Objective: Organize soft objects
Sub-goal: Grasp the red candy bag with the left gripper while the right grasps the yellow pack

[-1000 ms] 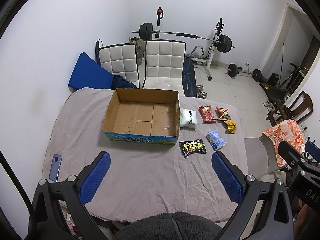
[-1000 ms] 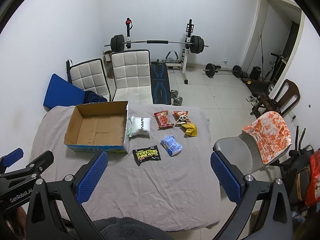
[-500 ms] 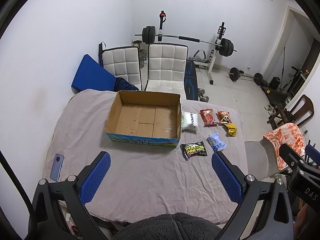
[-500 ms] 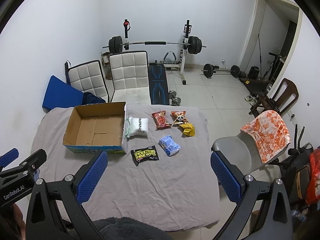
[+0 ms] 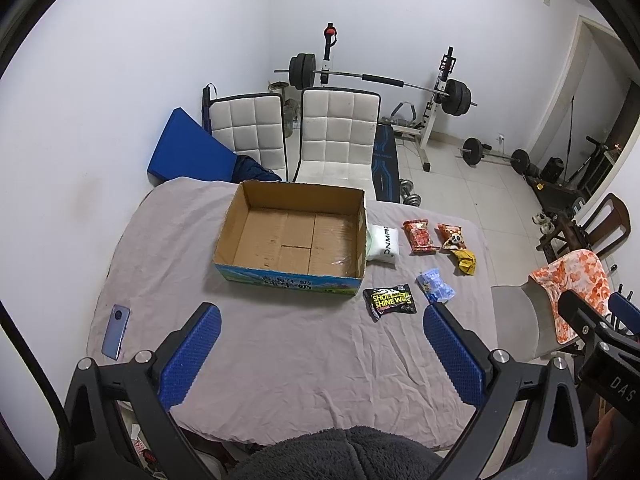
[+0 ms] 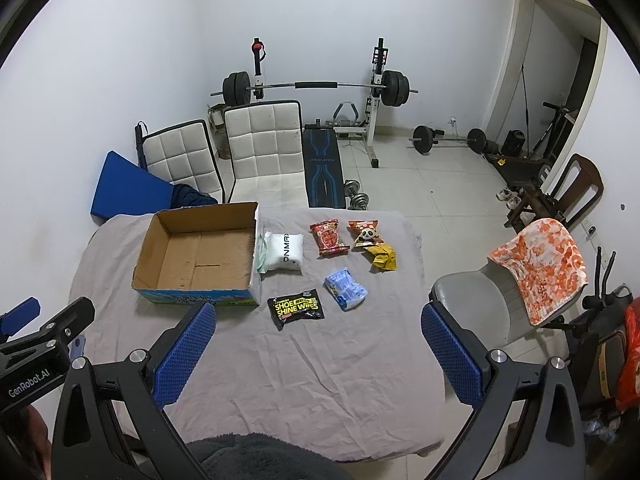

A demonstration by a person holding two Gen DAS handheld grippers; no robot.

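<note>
An empty open cardboard box sits on the grey-clothed table. To its right lie soft packets: a white pack, a red snack bag, a panda snack bag, a yellow wrapper, a blue packet and a black shoe-wipes pack. My left gripper and right gripper are both open and empty, high above the table's near side.
A phone lies at the table's left edge. Two white chairs and a blue pad stand behind the table. A grey chair with an orange cloth is to the right. Gym weights line the back wall.
Both grippers have pulled back and up slightly, so the table and box look a little farther away. Nothing on the table has moved.
</note>
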